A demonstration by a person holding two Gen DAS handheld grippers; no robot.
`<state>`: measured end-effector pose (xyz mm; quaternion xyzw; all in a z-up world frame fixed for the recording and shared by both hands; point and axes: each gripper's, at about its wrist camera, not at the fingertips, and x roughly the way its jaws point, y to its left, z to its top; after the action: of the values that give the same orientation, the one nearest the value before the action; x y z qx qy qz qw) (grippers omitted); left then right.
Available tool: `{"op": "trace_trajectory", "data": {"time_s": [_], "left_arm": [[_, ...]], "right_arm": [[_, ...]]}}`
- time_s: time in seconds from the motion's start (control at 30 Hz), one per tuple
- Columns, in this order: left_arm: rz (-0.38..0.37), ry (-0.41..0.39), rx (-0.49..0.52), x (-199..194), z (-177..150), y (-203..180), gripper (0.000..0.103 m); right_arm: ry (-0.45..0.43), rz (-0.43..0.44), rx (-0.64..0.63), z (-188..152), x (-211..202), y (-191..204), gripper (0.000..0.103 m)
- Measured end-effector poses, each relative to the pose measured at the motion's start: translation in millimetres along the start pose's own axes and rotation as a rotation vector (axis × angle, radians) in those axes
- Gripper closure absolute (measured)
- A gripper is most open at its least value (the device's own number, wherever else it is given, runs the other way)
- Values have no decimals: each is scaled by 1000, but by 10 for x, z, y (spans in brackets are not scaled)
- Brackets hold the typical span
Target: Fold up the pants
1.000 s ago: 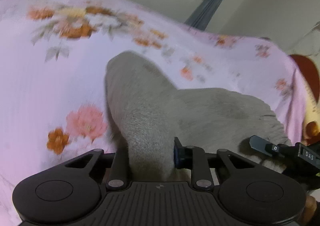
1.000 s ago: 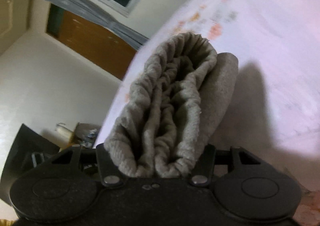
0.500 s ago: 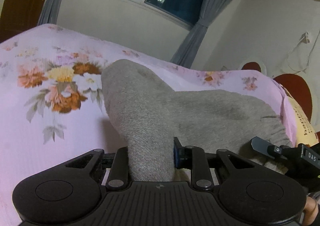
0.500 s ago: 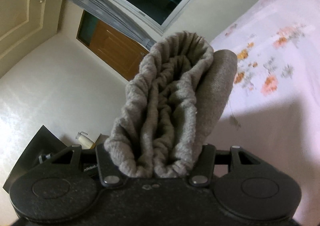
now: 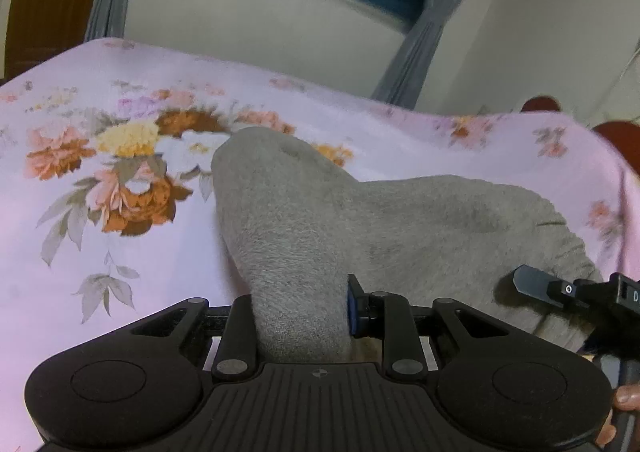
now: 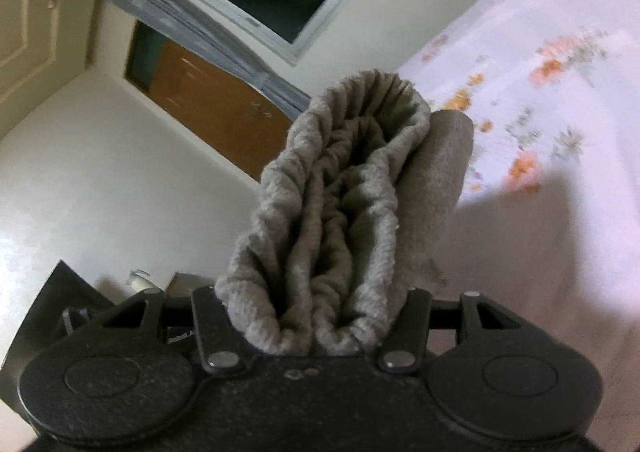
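1. Left gripper (image 5: 301, 316) is pinching a folded grey edge of the pants (image 5: 400, 220), held above the floral bed (image 5: 100, 292).
2. Right gripper (image 6: 316, 316) is clamped on the bunched elastic waistband (image 6: 344, 212).
3. The pants stretch sideways between the two grippers, long axis hand to hand, with open bed lying beyond them for the set-down.

Fingertips of both the left gripper (image 5: 302, 316) and the right gripper (image 6: 316, 316) buried in grey pants (image 5: 400, 228), so pads unseen. Flowered bed sheet (image 6: 560, 100) smeared by blur. Hand (image 5: 624, 396) cut off at the frame's edge. Lettering on the right gripper unreadable.
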<state>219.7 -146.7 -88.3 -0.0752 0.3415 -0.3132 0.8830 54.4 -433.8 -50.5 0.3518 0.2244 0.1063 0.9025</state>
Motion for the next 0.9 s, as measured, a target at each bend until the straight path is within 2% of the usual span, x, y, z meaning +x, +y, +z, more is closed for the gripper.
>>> {"op": "trace_trajectory", "data": {"time_s": [0.13,0.23,0.3,0.33,0.37,0.47,0.53,0.6,0.7,0.8,0.87,0.9], "left_arm": [[47,35,33,291,-116,28,79],[86,71,57,453,-275,51,77],[123,95,71,528,-402,79,66],[135,107,68,561,-437,104,56],[139,109,52,564,-474,143,50],[143,108,41,511,-496,216,46],[152,107,47,440,-477,232,46],[189,83,62,320,-445,225,46],[233,17,97,143,-377,175,46],[222,-32,135,-2,-298,41,46],[211,-24,169,-20,-279,-102,46],[210,-15,188,-6,-293,-173,46]], "right_arm": [[13,-85,20,-47,125,-271,48],[30,-156,58,-130,186,-490,45],[37,-227,78,-209,203,-620,39],[40,-250,89,-251,200,-670,38],[37,-251,91,-285,193,-690,38],[29,-278,72,-297,159,-625,29],[-14,-314,64,-260,42,-581,24],[-59,-350,65,-199,-117,-543,23],[-95,-411,-18,-126,-240,-357,25],[-89,-470,-188,-83,-161,-7,38],[-76,-511,-314,-107,-24,214,51],[-63,-526,-364,-103,41,278,52]]}}
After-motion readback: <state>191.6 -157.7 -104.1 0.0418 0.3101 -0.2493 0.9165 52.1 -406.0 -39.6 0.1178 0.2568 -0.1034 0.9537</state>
